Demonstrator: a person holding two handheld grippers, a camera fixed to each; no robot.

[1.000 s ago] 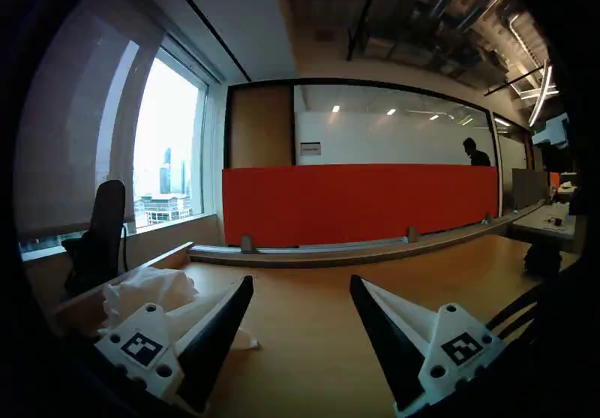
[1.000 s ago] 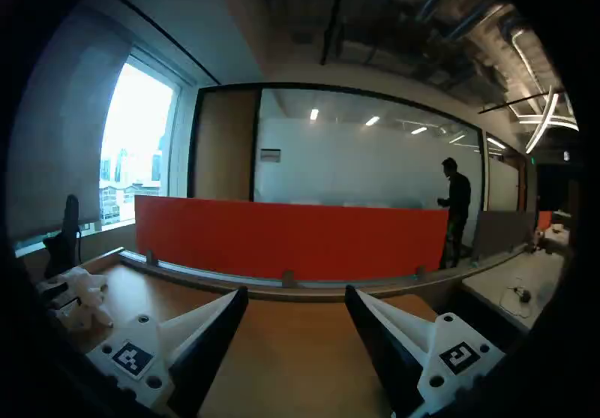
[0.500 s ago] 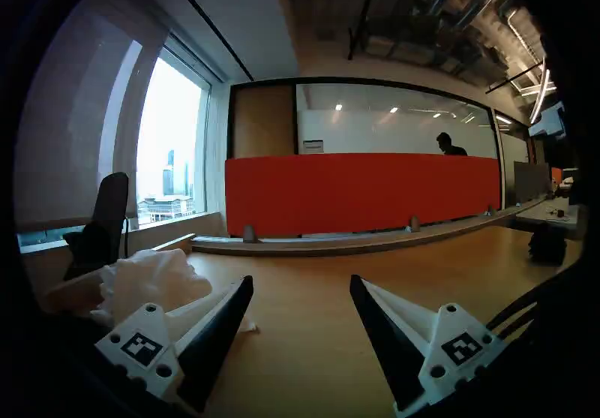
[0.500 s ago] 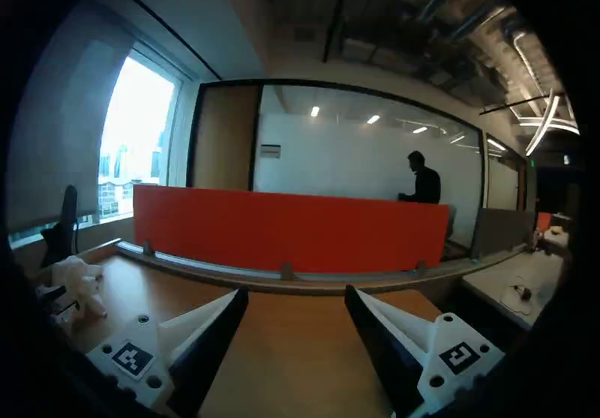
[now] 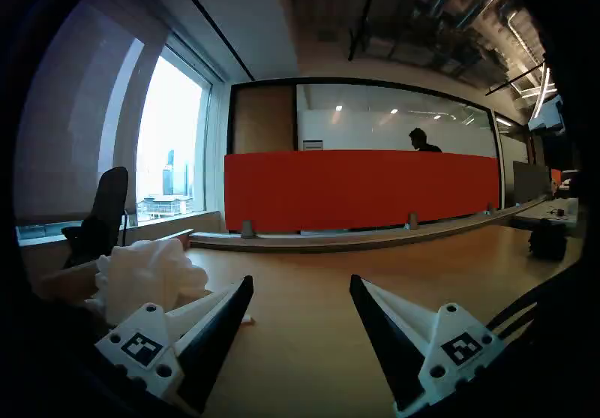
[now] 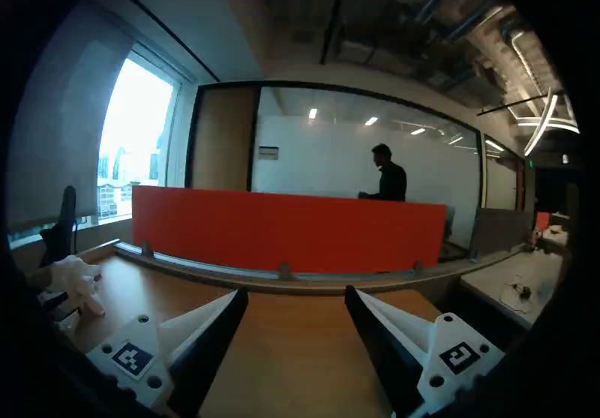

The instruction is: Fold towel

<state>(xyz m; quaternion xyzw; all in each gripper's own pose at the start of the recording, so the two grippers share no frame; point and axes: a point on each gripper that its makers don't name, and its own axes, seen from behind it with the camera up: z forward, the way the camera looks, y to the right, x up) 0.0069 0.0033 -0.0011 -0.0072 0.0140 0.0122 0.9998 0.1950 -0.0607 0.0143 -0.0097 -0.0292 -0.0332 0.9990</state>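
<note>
left gripper (image 5: 300,279) fingers wide, holding nothing | right gripper (image 6: 295,290) same, wide apart | crumpled white towel (image 5: 150,275) lower left on desk (image 5: 420,260)

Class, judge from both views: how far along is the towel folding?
Done: nothing; the towel lies crumpled on the desk. In hand: nothing; the left gripper and right gripper hover with jaws open and empty. Left: grasping, spreading and every fold.
</note>
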